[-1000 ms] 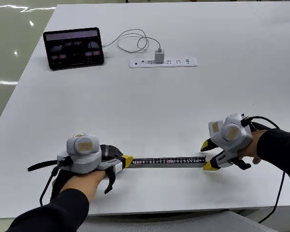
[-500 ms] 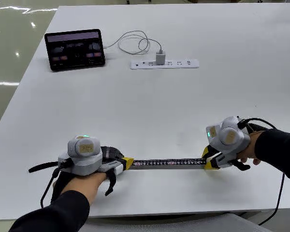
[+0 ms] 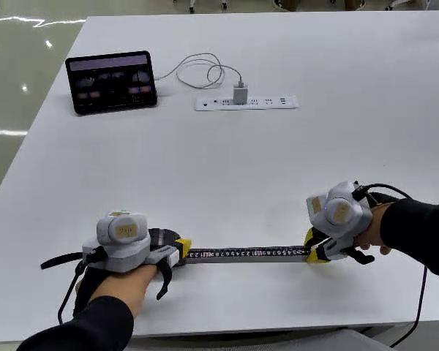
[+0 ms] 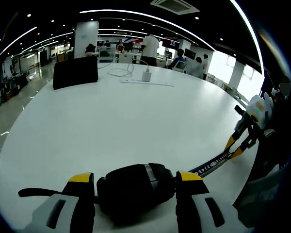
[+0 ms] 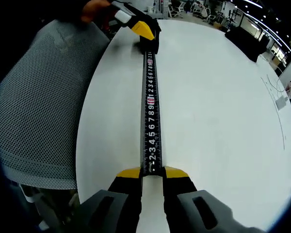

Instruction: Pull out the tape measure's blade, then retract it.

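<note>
Right gripper [image 3: 312, 249] has dropped, pinching the blade [image 3: 249, 254] tip; left gripper [image 3: 177, 248] clamps the tape measure [image 4: 136, 189]; blade's out, retraction likely next.

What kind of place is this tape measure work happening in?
Probably an open-plan office or lab hall: a large white table carries a tablet and a power strip, and the left gripper view shows people beyond it under long ceiling light strips.

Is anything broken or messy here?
No, nothing looks wrong. The blade runs straight along the table from the left gripper, clamped on the case, to the right gripper pinching its tip.
</note>
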Action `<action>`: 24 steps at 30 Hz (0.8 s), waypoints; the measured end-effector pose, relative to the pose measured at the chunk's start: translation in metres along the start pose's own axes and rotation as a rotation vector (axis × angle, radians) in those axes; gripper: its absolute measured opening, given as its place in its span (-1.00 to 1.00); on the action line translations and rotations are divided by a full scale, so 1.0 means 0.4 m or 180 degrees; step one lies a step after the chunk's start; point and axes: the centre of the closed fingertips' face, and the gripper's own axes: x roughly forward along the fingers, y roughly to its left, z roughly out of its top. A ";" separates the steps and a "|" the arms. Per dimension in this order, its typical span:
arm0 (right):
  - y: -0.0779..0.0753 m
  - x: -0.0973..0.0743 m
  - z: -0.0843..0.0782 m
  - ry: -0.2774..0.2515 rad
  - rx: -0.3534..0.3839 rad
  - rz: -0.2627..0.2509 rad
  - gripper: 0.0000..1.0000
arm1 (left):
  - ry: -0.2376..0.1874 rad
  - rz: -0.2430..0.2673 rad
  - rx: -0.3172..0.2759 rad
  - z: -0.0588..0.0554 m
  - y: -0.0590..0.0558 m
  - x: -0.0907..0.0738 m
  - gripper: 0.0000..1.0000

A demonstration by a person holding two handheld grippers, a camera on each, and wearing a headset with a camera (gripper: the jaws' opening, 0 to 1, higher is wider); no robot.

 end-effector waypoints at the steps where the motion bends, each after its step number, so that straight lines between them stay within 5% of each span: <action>1: 0.000 0.000 0.000 -0.0001 0.0016 -0.0002 -0.77 | 0.0000 -0.0004 0.0040 0.002 -0.005 0.000 0.25; 5: -0.002 -0.001 -0.003 -0.0034 0.0127 0.0016 -0.78 | 0.0047 0.0023 0.0251 -0.005 -0.010 0.004 0.22; 24: -0.001 0.000 -0.003 -0.0091 0.0181 -0.0045 -0.78 | 0.0122 0.0076 0.0307 -0.008 -0.007 0.008 0.18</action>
